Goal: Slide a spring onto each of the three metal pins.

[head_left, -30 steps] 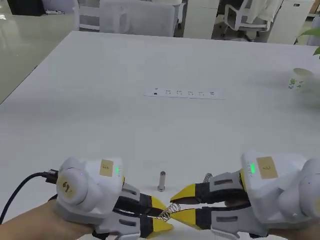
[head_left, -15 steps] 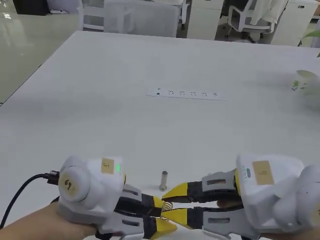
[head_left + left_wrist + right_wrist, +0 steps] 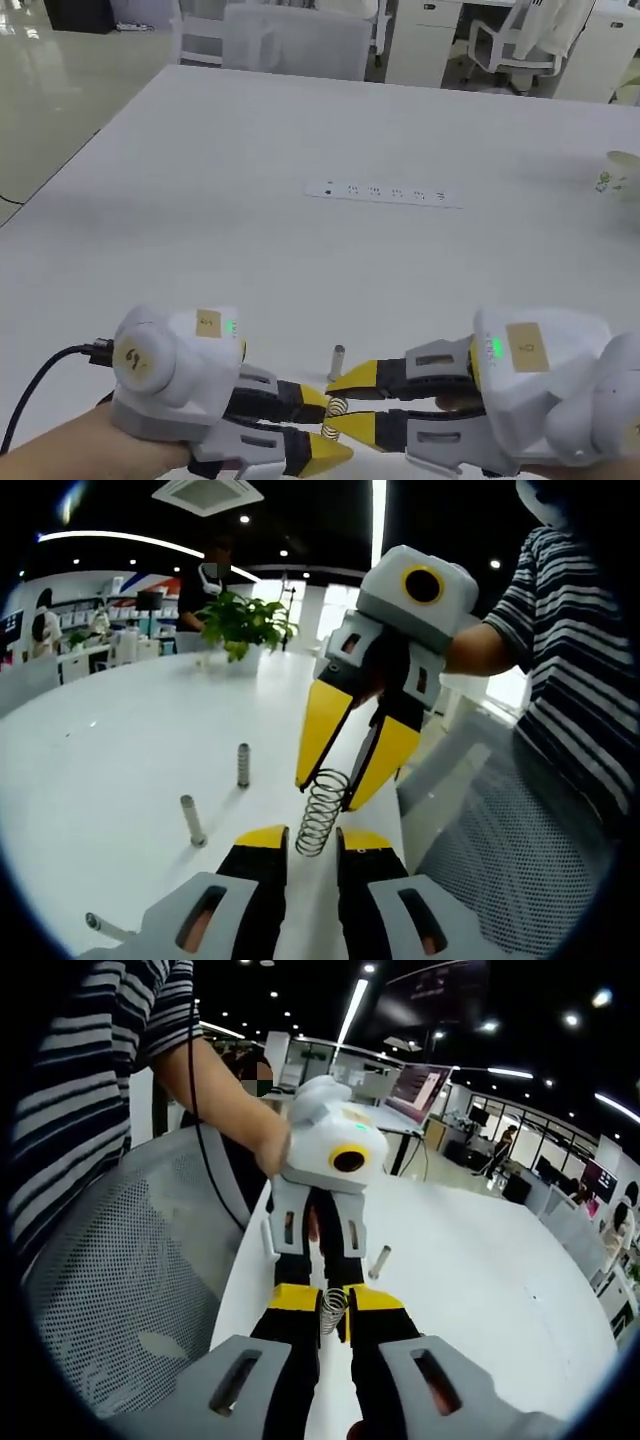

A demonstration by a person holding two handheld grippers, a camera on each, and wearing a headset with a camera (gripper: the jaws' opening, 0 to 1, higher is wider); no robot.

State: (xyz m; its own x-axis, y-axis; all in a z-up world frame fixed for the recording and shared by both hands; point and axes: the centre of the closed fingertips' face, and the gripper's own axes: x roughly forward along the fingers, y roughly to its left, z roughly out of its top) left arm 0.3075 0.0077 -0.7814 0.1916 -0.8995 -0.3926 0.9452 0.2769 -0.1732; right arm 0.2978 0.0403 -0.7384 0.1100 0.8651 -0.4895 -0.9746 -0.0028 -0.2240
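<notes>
Found left claw (image 3: 312,837) pinching near end of spring (image 3: 320,810), clear of worktop (image 3: 120,740). Found right claw (image 3: 328,794) narrowed round far end; firm grip not confirmable. Judged two-ended hold as steadying coil for alignment. Noted bare upright pin (image 3: 338,357) just beyond claw tips.

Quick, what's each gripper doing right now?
Left gripper: closed on one end of the spring.
Right gripper: closed on the spring's other end.

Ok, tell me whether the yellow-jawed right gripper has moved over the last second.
Yes. Against the upright metal pin, the right gripper has edged left, towards the left gripper and the coiled wire spring it holds.
</notes>
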